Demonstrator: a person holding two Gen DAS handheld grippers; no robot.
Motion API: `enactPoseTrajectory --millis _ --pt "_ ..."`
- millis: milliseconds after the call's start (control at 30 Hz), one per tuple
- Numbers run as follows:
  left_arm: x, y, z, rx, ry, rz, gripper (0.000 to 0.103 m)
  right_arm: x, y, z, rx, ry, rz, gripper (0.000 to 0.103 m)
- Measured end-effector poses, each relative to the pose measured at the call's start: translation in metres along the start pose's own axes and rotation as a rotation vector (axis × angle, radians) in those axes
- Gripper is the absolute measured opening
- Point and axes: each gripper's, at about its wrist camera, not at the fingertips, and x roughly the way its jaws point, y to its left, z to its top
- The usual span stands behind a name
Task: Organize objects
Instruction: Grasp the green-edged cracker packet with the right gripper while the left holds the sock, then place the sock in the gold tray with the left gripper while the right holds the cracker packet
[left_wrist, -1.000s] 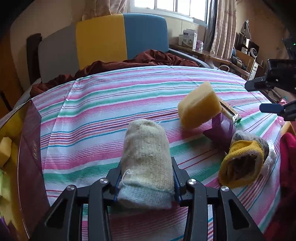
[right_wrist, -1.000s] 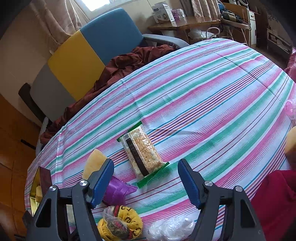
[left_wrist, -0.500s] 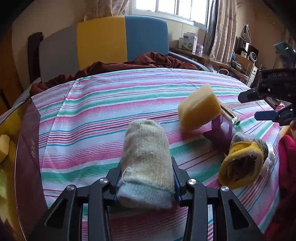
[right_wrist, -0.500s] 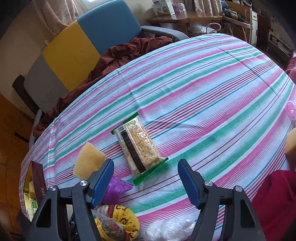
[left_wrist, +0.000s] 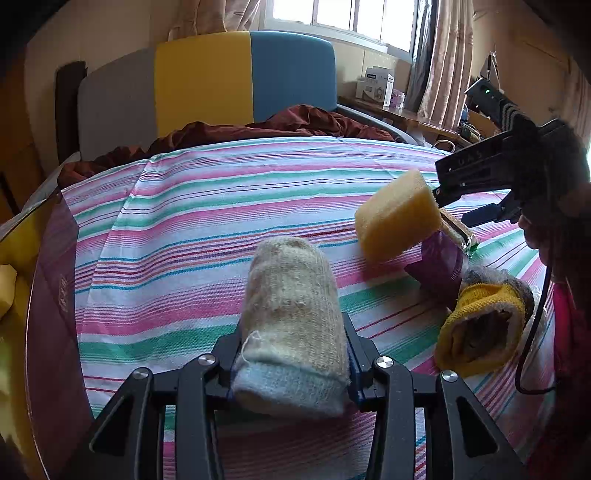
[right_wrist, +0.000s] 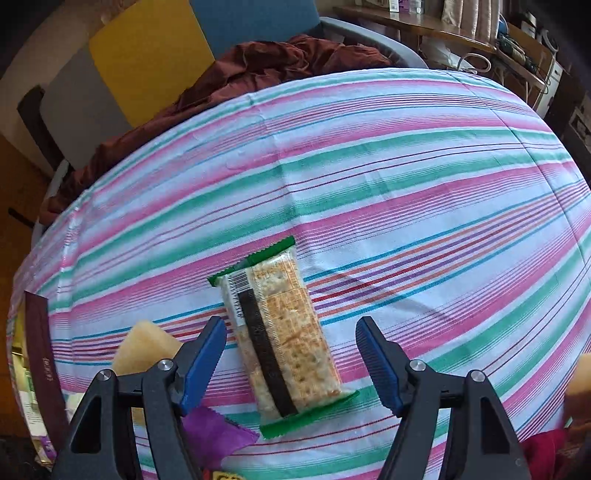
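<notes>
My left tongs (left_wrist: 291, 373) clamp the rolled cloth (left_wrist: 291, 314) above the bed's near edge, lifted clear for sorting. My right tongs (right_wrist: 291, 363) stand apart, straddling the cracker packet (right_wrist: 280, 347) lying flat mid-bed. Beyond, the sponge (left_wrist: 397, 216) leans on a purple wrapper (left_wrist: 439, 258).

The far half of the pink-and-green striped tablecloth (right_wrist: 388, 155) lies bare — open passage there. Nearer, a yellow foam sponge block (left_wrist: 397, 218), a crumpled purple foil wrapper (left_wrist: 439, 262) and a clear green-edged cracker packet (right_wrist: 280, 343) crowd together. A dark maroon box wall (left_wrist: 55, 295) blocks the left edge.
</notes>
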Motion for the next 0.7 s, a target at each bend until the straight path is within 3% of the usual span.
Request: enactPoseTrajectory --millis 167,233,267,300,700 --pt "0.001 -0.003 0.000 0.014 -0.001 0.016 0.044 0.010 0.007 -0.003 -0.083 0.017 -0.067 0.073" --pt "0.001 -0.002 0.000 0.014 0.000 0.015 0.044 0.010 0.011 -0.006 -0.124 0.008 -0.117 0.063" --pt "0.001 -0.002 0.001 0.014 0.001 0.014 0.044 0.008 0.013 -0.007 -0.139 -0.002 -0.121 0.046" --pt "0.001 -0.002 0.001 0.015 0.001 0.014 0.043 0.007 0.014 -0.007 -0.146 -0.007 -0.123 0.044" --pt "-0.017 -0.005 0.002 0.006 0.049 0.040 0.041 0.009 0.008 -0.012 -0.174 -0.025 -0.123 0.045"
